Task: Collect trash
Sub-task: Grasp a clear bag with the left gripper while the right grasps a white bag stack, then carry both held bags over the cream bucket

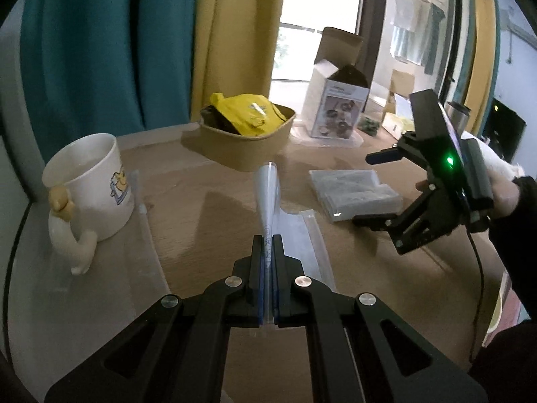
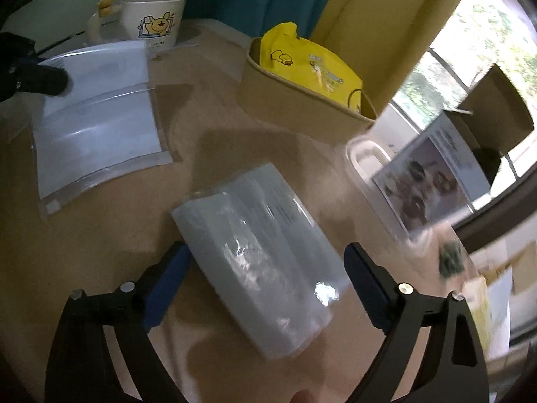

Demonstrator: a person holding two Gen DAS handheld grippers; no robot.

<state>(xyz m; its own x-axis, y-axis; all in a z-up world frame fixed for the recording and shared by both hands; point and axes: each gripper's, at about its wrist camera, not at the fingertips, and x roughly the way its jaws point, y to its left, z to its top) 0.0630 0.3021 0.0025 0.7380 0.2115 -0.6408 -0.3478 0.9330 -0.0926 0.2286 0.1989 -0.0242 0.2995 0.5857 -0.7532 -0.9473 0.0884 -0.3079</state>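
The right side of the right wrist view is blurred, so the small green thing [image 2: 451, 262] near the printed box [image 2: 433, 184] cannot be identified, and the print on that box is hard to read. What lies under the yellow packet [image 1: 246, 112] in the brown bowl [image 1: 241, 149] is dark and unclear. The left gripper [image 1: 267, 245] has its jaws pressed together on a clear plastic bag [image 1: 266, 194]; this bag shows edge-on in the left view, so its form is hidden there, but the right view shows it as a flat sheet, held at one edge and partly lifted over the counter [image 1: 201, 208]. The right gripper [image 2: 265, 268] has its jaws spread wide, one on each side of a wrapped pack [image 2: 261, 255] that lies on the counter; if the pads touch it I cannot tell. A white mug [image 1: 92, 184] stands left of the bag, and the bowl stands behind it, between the mug and the box.
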